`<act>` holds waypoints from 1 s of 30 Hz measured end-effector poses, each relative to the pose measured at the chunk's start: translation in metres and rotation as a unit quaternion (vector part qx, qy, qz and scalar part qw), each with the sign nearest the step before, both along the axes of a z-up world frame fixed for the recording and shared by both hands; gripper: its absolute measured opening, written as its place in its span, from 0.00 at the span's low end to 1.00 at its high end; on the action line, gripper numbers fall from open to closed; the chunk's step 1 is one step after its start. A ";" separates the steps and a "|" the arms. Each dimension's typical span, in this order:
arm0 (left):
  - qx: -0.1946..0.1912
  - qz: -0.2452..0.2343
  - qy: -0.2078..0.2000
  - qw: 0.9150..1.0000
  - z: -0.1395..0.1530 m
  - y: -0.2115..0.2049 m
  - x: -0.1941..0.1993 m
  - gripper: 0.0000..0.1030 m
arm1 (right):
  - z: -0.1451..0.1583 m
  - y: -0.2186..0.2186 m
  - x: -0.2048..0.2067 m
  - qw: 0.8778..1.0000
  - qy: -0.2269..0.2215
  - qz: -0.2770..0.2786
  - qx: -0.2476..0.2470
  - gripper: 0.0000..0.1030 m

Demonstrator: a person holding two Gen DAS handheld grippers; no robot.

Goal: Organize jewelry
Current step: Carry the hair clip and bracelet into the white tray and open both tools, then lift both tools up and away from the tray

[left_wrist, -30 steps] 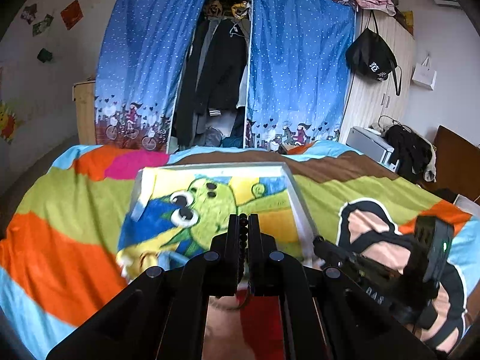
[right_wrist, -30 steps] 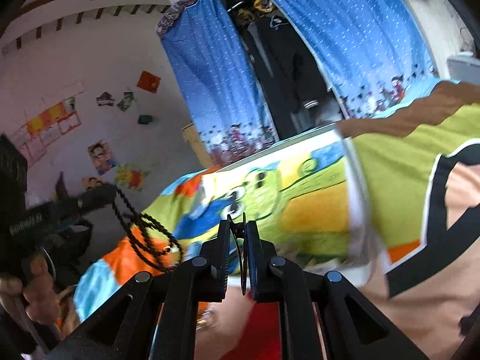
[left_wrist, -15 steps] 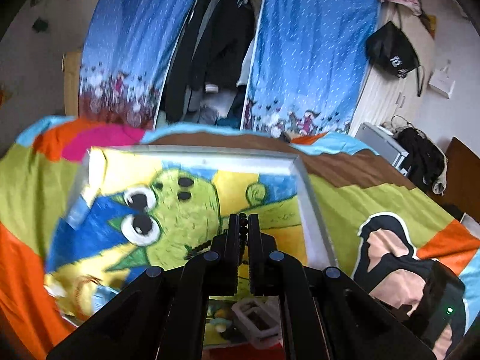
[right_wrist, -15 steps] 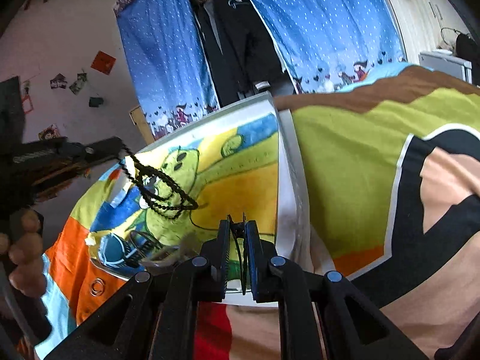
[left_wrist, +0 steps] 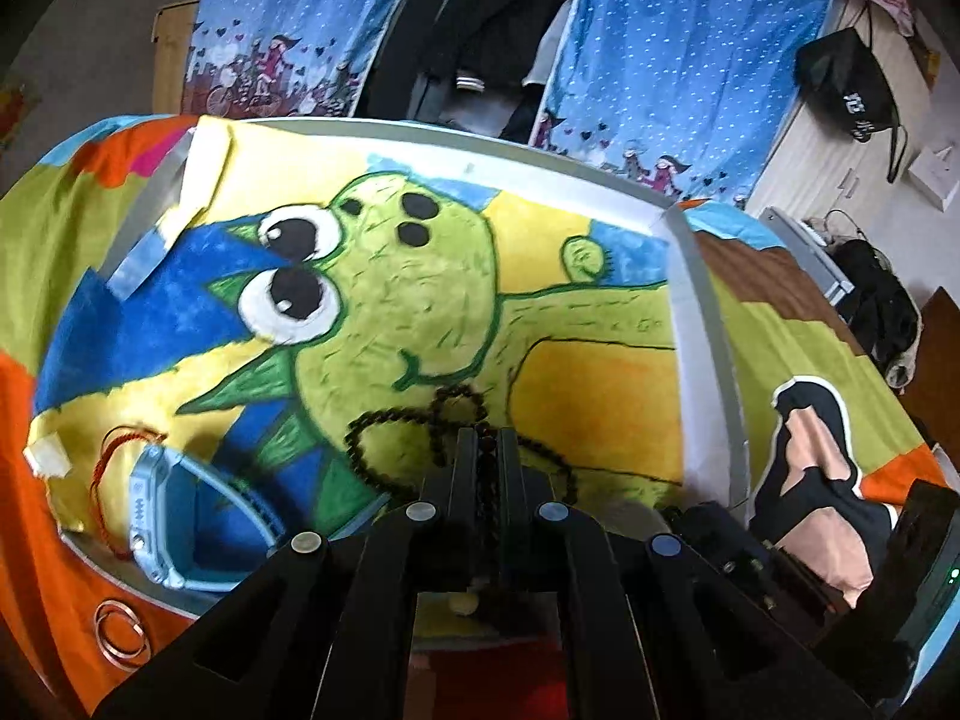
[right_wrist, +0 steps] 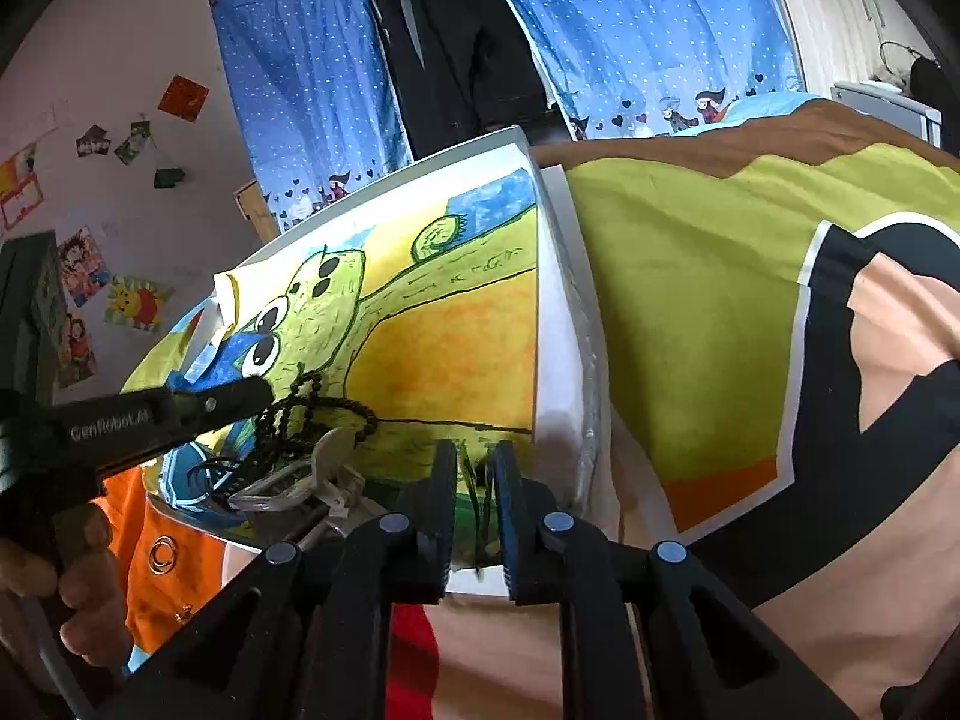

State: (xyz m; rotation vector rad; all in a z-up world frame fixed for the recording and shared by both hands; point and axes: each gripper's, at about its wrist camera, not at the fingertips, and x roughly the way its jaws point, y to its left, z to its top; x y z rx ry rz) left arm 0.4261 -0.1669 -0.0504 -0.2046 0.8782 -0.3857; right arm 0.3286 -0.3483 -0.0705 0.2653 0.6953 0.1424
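Note:
My left gripper (left_wrist: 485, 447) is shut on a dark bead necklace (left_wrist: 384, 423), whose loops now lie on the painted tray (left_wrist: 696, 276). In the right wrist view the left gripper (right_wrist: 240, 396) shows from the side with the beads (right_wrist: 318, 405) hanging at its tip. My right gripper (right_wrist: 474, 462) is low over the tray's near edge, its jaws slightly apart with a thin dark strand (right_wrist: 477, 498) between them. A blue watch (left_wrist: 162, 516) and a red cord bracelet (left_wrist: 102, 480) lie at the tray's near left.
Two copper rings (left_wrist: 120, 636) lie on the orange bedsheet by the tray's corner. A clear hair clip (right_wrist: 300, 480) sits near the beads. The tray (right_wrist: 576, 312) rests on a colourful bed. Blue curtains (left_wrist: 672, 60) and a wardrobe stand behind.
Both grippers have dropped toward the tray. The bead necklace, hanging in the air before, now rests its loops on the tray. The right jaws have parted slightly.

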 end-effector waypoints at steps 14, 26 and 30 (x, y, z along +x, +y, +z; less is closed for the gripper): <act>0.038 0.032 -0.017 0.999 0.038 0.016 -0.036 0.56 | 0.029 0.000 -0.019 0.998 -0.058 -0.009 -0.013 0.65; 0.107 0.066 -0.091 0.988 0.089 0.036 -0.109 0.91 | 0.079 0.007 -0.076 0.989 -0.146 -0.005 -0.021 1.00; 0.106 0.078 -0.133 0.982 0.101 0.049 -0.145 0.98 | 0.092 0.026 -0.108 0.982 -0.179 0.005 -0.056 1.00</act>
